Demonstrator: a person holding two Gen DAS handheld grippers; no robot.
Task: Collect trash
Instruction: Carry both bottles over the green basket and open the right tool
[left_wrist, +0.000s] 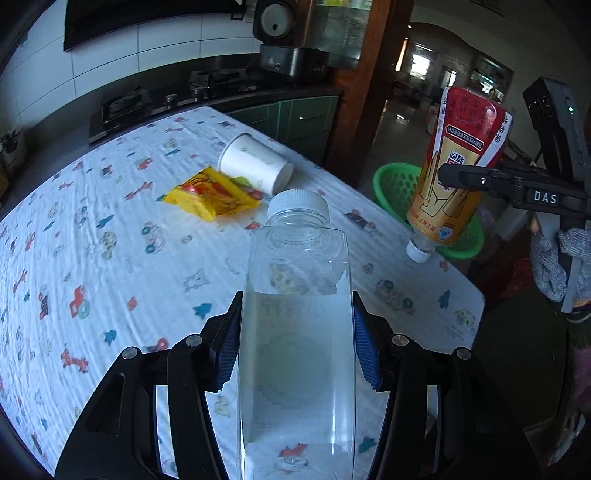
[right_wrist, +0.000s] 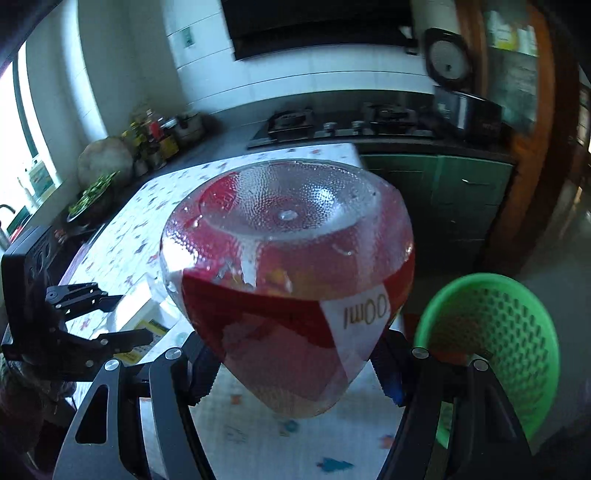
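Paper cup (left_wrist: 255, 162) beside yellow wrapper (left_wrist: 211, 195)

On my right hand-held gripper (left_wrist: 448, 177), seen from the left wrist camera, the white letters "DAS" stand on its black body. It grips a red and yellow labelled bottle (left_wrist: 458, 166), cap down, so the label's print is upside down: red and white characters that I cannot make out, and a small round blue emblem near the neck. From the right wrist camera the same bottle (right_wrist: 288, 280) shows a white patch of label with "00ml" inverted; any digit before it is cut off. The clear bottle (left_wrist: 295, 332) in my left hand-held gripper (left_wrist: 295, 354) carries only faint, illegible print.
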